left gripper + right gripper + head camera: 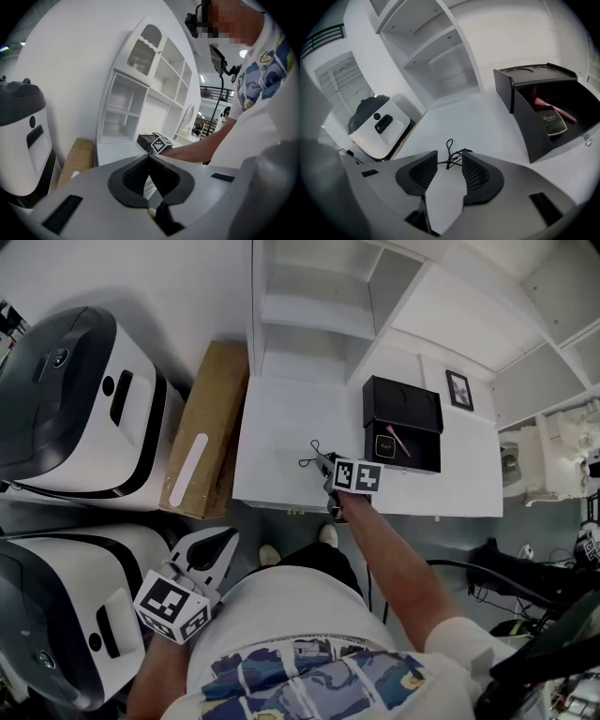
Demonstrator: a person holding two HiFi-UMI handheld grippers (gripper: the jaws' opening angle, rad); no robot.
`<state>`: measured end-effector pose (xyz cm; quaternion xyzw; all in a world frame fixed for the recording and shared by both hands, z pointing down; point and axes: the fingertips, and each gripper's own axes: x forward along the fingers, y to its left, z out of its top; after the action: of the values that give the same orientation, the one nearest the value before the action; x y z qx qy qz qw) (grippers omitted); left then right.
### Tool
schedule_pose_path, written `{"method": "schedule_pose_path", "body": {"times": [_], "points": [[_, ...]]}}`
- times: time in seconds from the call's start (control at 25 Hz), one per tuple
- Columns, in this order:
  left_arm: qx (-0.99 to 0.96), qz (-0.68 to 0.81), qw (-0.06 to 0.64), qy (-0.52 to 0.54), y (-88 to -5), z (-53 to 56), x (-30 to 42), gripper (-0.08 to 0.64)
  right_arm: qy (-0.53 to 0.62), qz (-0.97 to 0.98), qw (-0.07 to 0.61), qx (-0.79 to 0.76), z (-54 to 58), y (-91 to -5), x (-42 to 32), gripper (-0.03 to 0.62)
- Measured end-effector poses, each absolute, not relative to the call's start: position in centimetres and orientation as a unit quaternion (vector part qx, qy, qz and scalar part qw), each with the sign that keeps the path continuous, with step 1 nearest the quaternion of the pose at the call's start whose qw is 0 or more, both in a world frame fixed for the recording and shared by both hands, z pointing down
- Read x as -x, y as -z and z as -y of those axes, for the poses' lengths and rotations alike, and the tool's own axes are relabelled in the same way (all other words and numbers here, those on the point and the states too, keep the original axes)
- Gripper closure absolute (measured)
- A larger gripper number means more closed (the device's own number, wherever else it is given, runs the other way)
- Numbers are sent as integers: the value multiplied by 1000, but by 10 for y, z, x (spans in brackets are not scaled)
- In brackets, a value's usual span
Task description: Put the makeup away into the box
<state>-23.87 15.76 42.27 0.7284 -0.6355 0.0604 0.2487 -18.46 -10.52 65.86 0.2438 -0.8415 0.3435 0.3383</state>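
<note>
A black eyelash curler (310,456) lies on the white desk (272,427), left of the open black box (403,418). My right gripper (324,466) is open and points down at the curler. In the right gripper view the curler (450,155) sits between the two fingertips of the right gripper (450,158), and the pads do not press on it. The box (525,117) holds a pink-handled tool (555,108) and a dark compact (553,123). My left gripper (223,540) is shut and empty, held low by the person's left side, away from the desk; its pads meet in the left gripper view (149,158).
A white shelf unit (319,306) stands at the back of the desk. A small framed picture (459,388) leans behind the box. A flat cardboard carton (206,427) stands left of the desk, beside two white and black machines (75,399).
</note>
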Motion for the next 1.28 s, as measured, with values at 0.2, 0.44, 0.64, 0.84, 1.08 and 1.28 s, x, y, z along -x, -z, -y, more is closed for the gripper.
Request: {"method": "schedule_pose_path", "body": {"times": [0.2, 0.44, 0.64, 0.84, 1.08, 1.28], "points": [[-724, 639, 253, -62, -425, -162, 245, 546, -332, 840, 337, -266, 115, -665, 188, 445], [-715, 646, 261, -63, -429, -166, 251, 546, -327, 840, 329, -282, 126, -669, 190, 496], [-710, 650, 264, -62, -430, -167, 255, 546, -320, 844, 333, -272, 126, -667, 193, 510], [-710, 649, 267, -59, -431, -165, 257, 546, -282, 855, 362, -241, 121, -666, 189, 548], [-717, 644, 260, -59, -428, -157, 256, 546, -247, 863, 385, -214, 118, -664, 185, 551], [-723, 639, 255, -61, -426, -152, 252, 546, -222, 877, 383, -188, 112, -653, 182, 552]]}}
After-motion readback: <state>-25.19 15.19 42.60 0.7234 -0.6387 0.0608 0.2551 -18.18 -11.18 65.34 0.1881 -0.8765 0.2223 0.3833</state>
